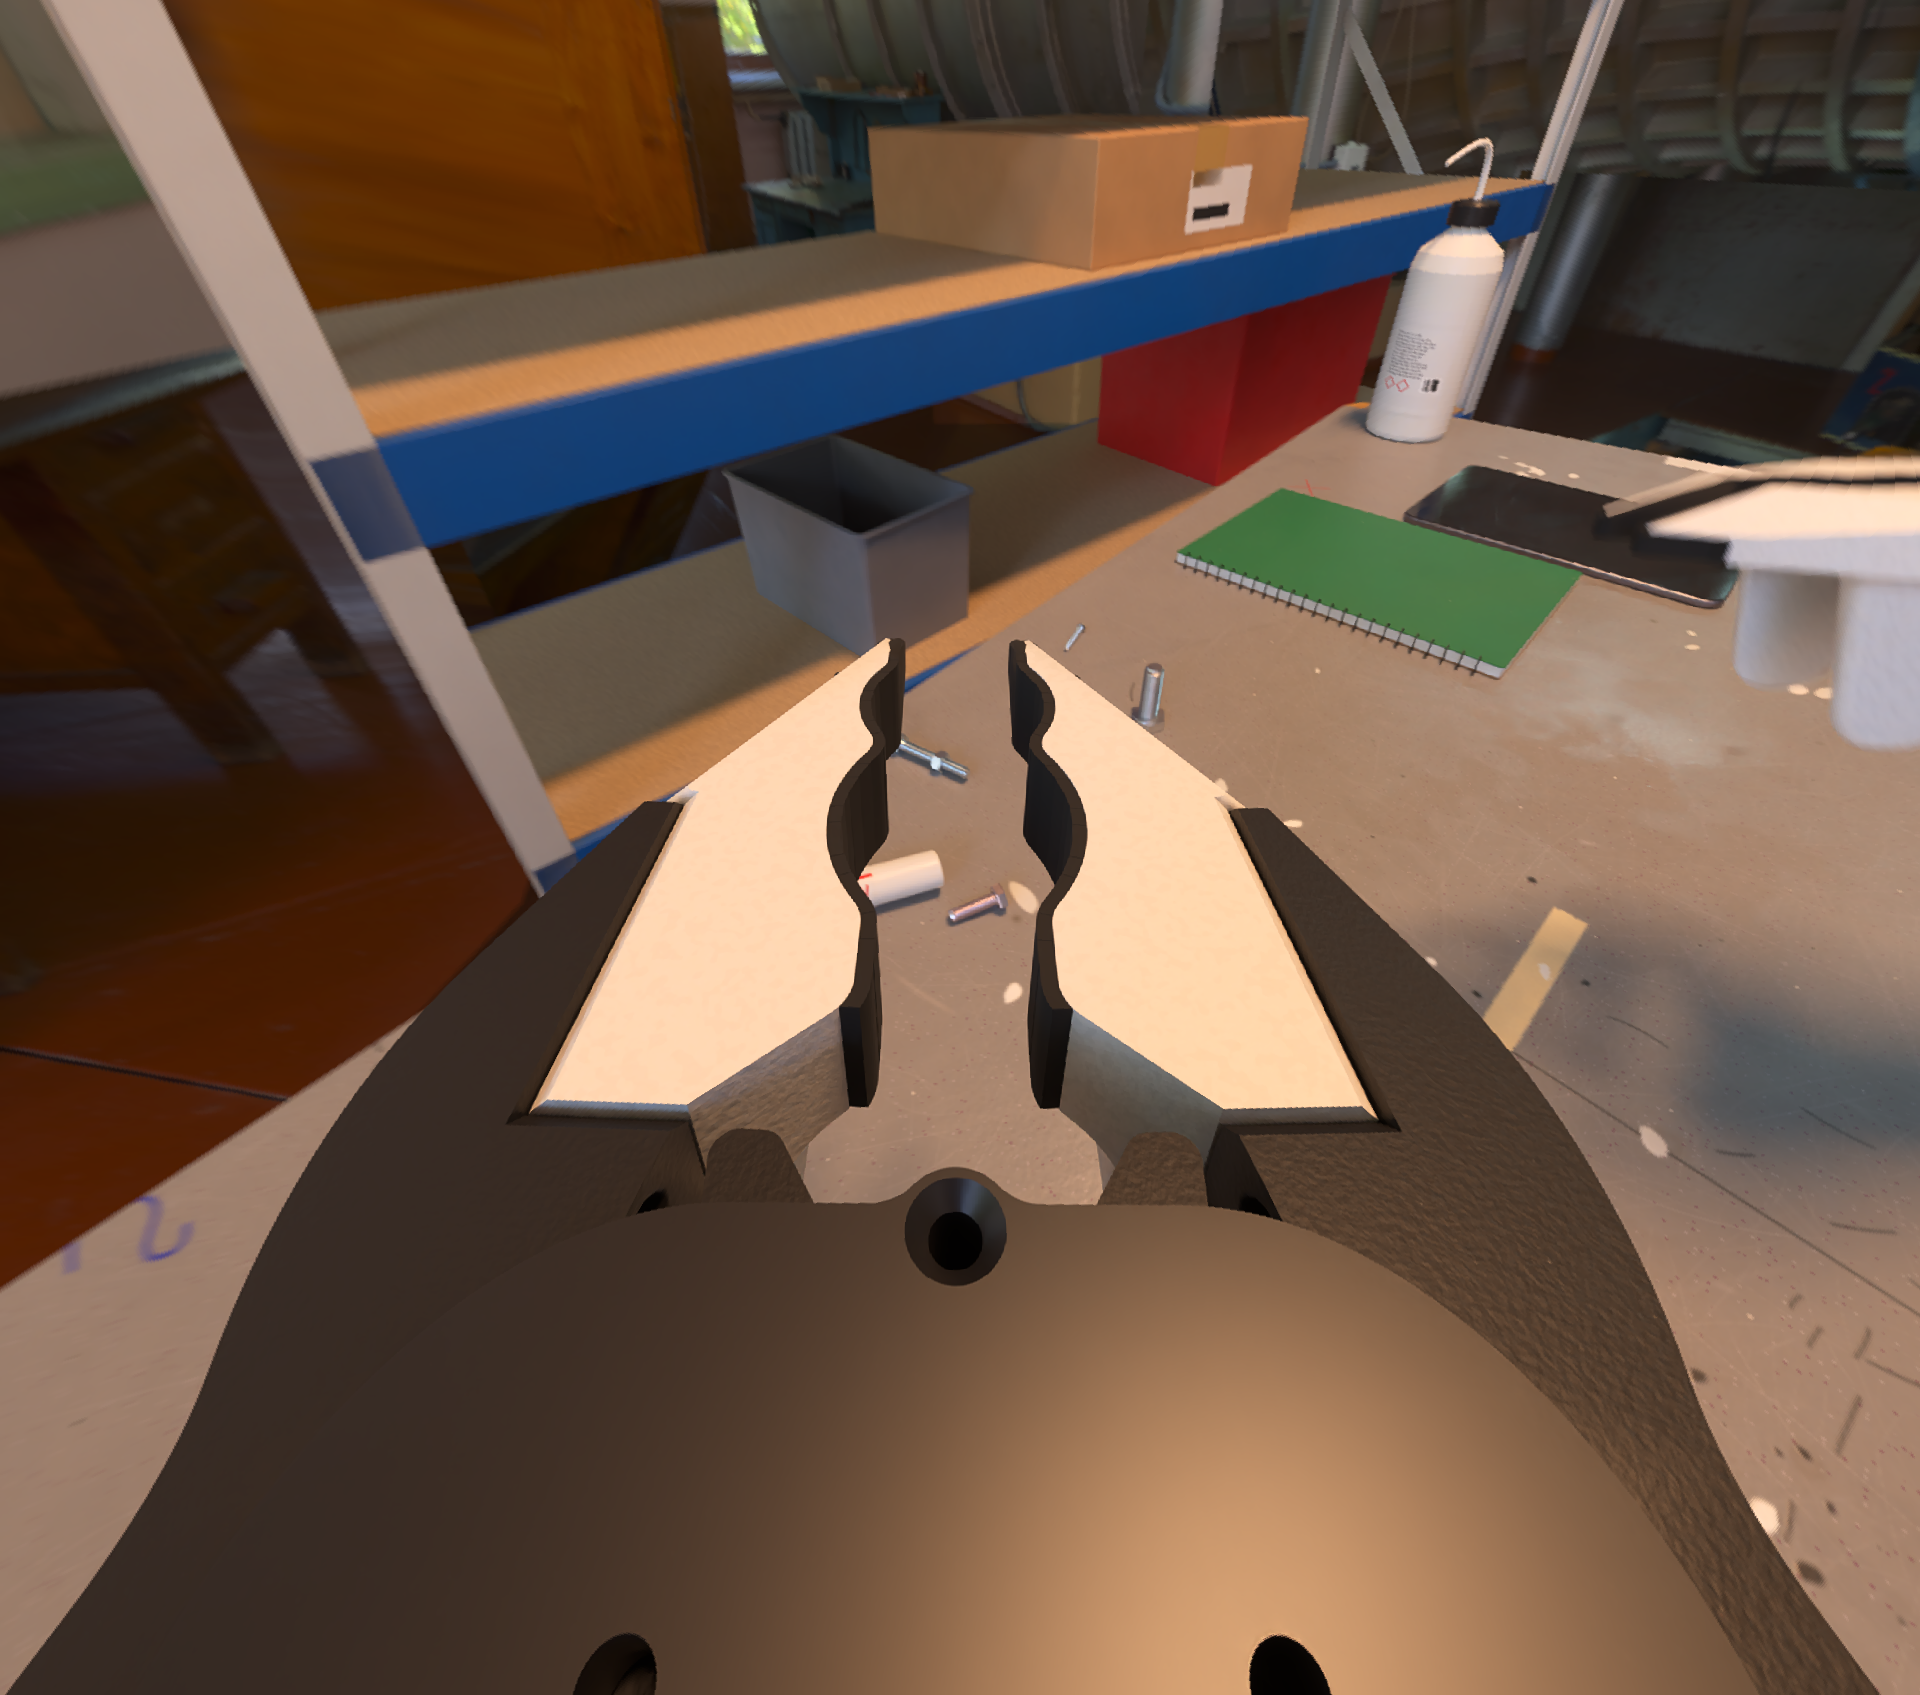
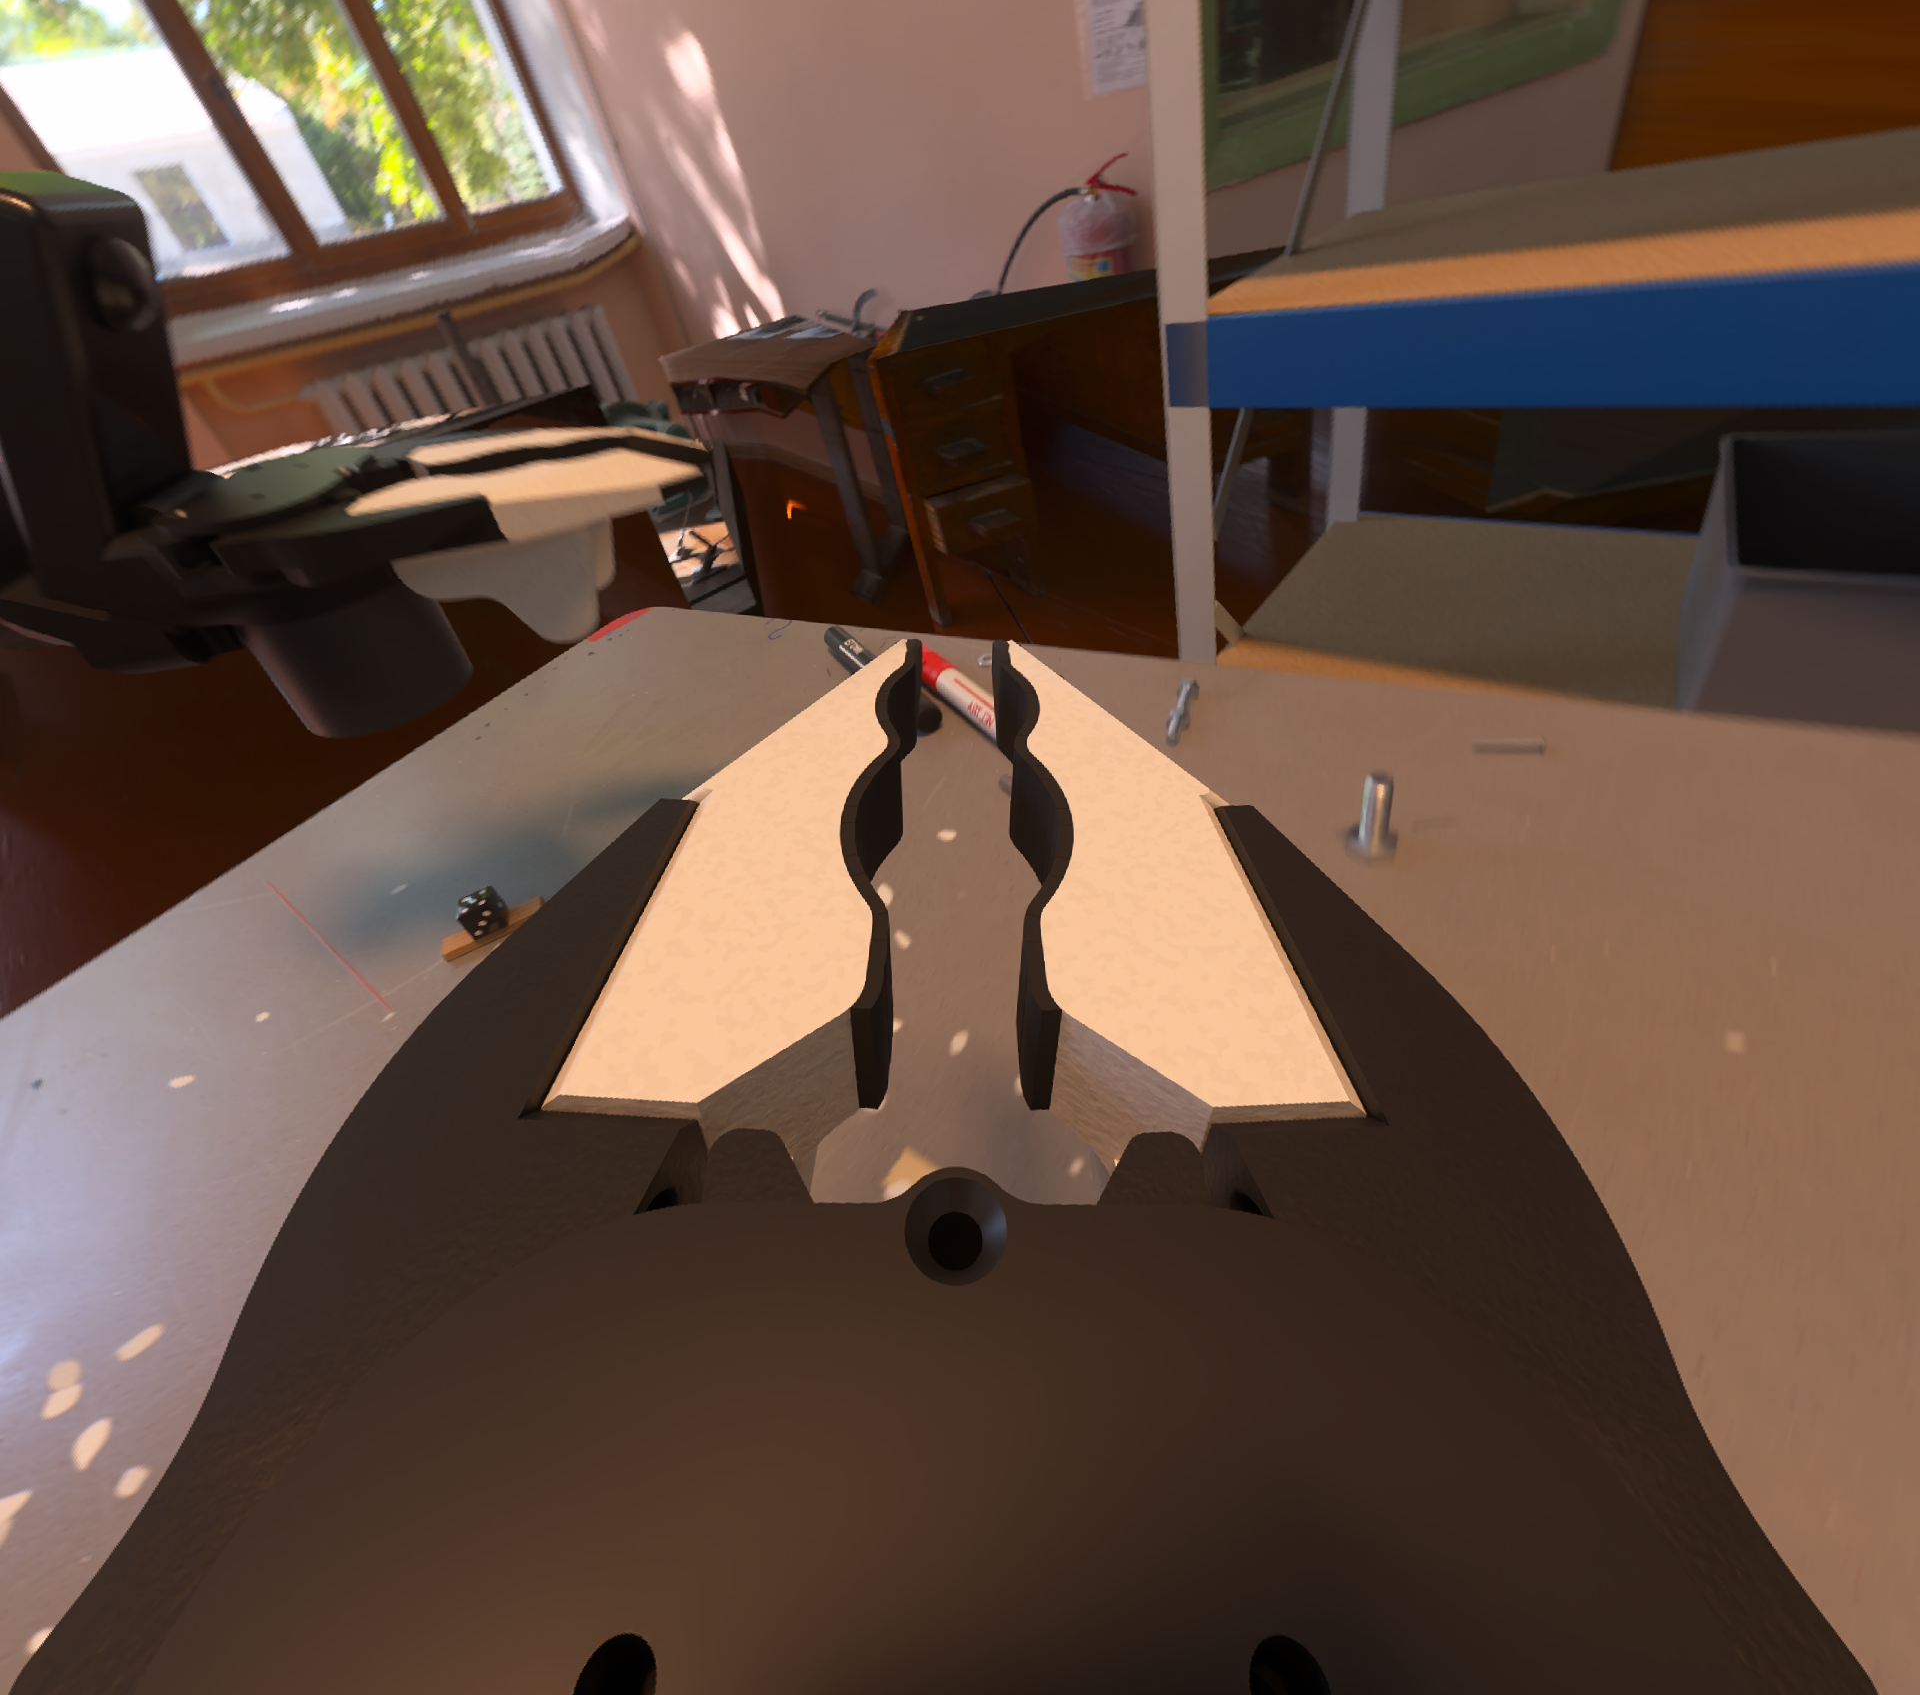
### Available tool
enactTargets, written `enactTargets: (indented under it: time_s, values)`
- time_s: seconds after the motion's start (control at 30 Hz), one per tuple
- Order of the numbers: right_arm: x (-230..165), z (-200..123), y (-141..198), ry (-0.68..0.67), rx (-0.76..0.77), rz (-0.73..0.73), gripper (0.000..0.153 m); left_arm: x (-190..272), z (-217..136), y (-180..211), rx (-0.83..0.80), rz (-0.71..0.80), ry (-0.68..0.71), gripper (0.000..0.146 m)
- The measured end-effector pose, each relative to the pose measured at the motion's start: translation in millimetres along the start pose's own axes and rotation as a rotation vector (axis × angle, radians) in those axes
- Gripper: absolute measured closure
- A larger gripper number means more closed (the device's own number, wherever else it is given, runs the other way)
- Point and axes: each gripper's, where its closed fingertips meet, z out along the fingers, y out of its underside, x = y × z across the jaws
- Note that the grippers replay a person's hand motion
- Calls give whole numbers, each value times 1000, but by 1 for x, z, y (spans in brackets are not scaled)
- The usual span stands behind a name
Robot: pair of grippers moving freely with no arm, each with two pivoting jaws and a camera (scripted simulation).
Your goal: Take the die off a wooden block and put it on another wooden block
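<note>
Left wrist view: our left gripper point(image 1: 956, 658) hangs over the grey workbench point(image 1: 1455, 970), jaws parted by a narrow gap, nothing between them. Below the fingers we see loose bolts point(image 1: 935, 760), a small white cylinder point(image 1: 906, 876) and an upright steel pin point(image 1: 1150, 693). Farther right lie a green spiral notebook point(image 1: 1382, 577) and a dark phone point(image 1: 1527, 518); a white squeeze bottle point(image 1: 1432, 326) stands at the bench's far edge. The shelf rack behind carries a cardboard box point(image 1: 1081, 185), a grey bin point(image 1: 857, 539) and a red box point(image 1: 1236, 378). The right gripper point(image 1: 1818, 533) pokes in at the right edge. No die and no wooden block in this view.

Right wrist view: our right gripper point(image 2: 956, 658) is also narrowly parted and empty, aimed along the bench toward a red marker point(image 2: 961, 689) and a black marker point(image 2: 847, 648). The die point(image 2: 482, 910), black with white pips, sits on a thin wooden block point(image 2: 468, 941) on the bench, left of and just beside our left finger in the picture, partly hidden by the gripper body. The left gripper point(image 2: 582, 482) hovers above and beyond it, well clear.

Status, as we judge it: nothing done yet. The die is on its starting block, untouched. Left to do: approach, grasp, lift, carry, place. The second block is not visible in either view, so we cannot tell where the target is.
</note>
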Motion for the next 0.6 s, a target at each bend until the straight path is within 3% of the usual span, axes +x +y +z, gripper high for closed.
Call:
enactTargets:
  time_s: [0.17, 0.27, 0.43, 0.6]
  values:
    - [-4, -39, 30, 99, 17, 40, 141, 0, -45, -28, 39, 65, -84, 127]
    - [-1, -50, 45, 101, -1, 1, 151, -3, -78, -24, 13, 70, -146, 127]
    - [3, -50, 50, 76, -13, -145, 153, -23, -145, 33, -109, 21, -297, 127]
    - [-7, -45, 59, 24, -51, -143, 153, -24, -205, 93, -267, -104, -313, 126]
